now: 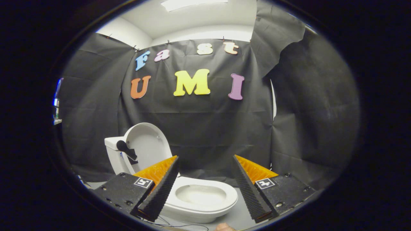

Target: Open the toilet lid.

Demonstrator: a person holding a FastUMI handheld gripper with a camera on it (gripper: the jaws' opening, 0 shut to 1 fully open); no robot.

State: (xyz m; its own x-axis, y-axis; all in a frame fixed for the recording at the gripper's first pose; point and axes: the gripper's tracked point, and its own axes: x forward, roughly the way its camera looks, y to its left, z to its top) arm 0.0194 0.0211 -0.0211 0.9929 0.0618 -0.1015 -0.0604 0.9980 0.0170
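Just ahead of my claw (pixel 205 179), between and slightly below its two spread fingers, sits the small white toilet (pixel 205 200) on a pale counter (pixel 239 216). The fingers stand wide apart and hold nothing. The toilet lid (pixel 148 144) is already upright, beyond the left finger, leaning back against the tank (pixel 112 154), with the seat and bowl exposed. I judge the task essentially done.

What could go wrong from here is mostly my own doing. The left finger is close to the raised lid and the dark flush handle (pixel 126 149) beside it, so a careless sideways swing as I pull away could clip the lid and drop it shut again, or nudge the whole light-looking toilet across the counter. A thin dark cable (pixel 173 223) lies on the counter below the bowl; dragging low could snag it.

As for writing, each finger base carries a small square black-and-white marker (pixel 143 182), and I see no brand or label on the toilet itself that I can read.
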